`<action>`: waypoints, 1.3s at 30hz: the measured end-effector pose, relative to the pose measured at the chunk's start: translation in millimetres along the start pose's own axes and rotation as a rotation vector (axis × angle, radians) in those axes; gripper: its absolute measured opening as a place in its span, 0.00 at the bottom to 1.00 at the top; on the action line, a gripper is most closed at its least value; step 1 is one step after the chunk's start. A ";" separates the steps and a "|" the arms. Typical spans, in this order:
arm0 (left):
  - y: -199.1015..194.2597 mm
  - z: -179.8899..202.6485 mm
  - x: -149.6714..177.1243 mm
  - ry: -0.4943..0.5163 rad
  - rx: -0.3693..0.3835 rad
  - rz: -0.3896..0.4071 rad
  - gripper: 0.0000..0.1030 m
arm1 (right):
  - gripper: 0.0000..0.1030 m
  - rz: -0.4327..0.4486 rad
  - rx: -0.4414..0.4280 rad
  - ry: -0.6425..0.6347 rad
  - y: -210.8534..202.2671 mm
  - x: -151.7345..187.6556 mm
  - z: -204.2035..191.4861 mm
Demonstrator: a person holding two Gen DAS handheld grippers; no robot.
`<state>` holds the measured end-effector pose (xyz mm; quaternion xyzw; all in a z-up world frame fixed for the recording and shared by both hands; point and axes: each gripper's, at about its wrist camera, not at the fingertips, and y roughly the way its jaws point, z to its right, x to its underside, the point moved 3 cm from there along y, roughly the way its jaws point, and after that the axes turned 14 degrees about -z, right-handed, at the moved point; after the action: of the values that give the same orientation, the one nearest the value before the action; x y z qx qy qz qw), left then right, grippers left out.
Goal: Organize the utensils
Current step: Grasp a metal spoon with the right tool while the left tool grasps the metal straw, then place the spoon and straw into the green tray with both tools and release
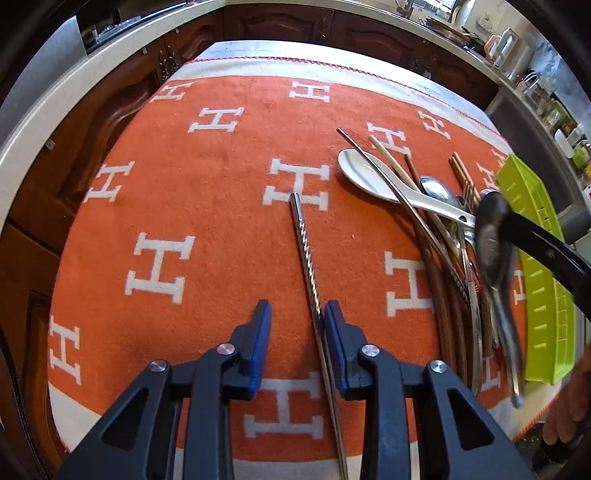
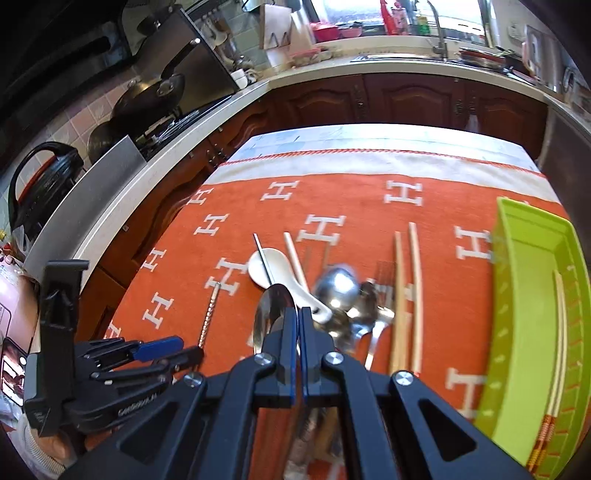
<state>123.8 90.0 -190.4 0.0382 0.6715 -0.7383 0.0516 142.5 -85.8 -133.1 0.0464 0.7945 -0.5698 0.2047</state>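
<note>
Left gripper [image 1: 297, 314] spread open astride metal chopstick [image 1: 304, 251] near front edge of cloth [image 1: 184, 206] — not yet grasped. Right gripper [image 2: 299, 314] clenched on spoon [image 2: 273, 310], lifted. Utensil pile [image 2: 354, 306] mid-cloth unsorted. Green tray [image 2: 524, 332] at right edge holds chopsticks only — early stage.

Both fisheye views are bright and evenly lit by daylight from the kitchen window behind the sink [image 2: 399, 18], which is blown out to white. Straight counter edges bow strongly and the corners fall to black vignette. Glare glints off the motion-blurred shiny steel spoon [image 2: 338, 286]; the orange cloth with white H letters [image 1: 221, 192] stays sharp under soft shadows.
</note>
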 end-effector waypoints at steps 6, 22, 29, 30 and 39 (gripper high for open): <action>1.3 8.8 3.3 -0.002 -0.077 0.027 0.04 | 0.01 0.027 -0.018 0.038 -18.8 17.3 19.0; -84.2 92.6 15.8 0.126 0.116 0.096 0.03 | 0.01 0.179 0.010 0.165 -97.3 49.3 92.0; -121.1 182.5 -1.7 0.284 0.242 0.116 0.03 | 0.01 0.205 0.163 0.212 -123.9 60.2 138.4; -122.9 196.9 -3.7 0.309 0.258 0.112 0.03 | 0.01 0.201 0.194 0.214 -125.0 61.9 144.2; -91.2 273.5 -20.7 0.423 0.291 0.012 0.03 | 0.02 0.113 0.257 0.241 -102.4 73.5 180.1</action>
<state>136.3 -173.3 -71.6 0.2029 0.5536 -0.8024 -0.0918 93.1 -299.5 -118.2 0.1846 0.7302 -0.6444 0.1322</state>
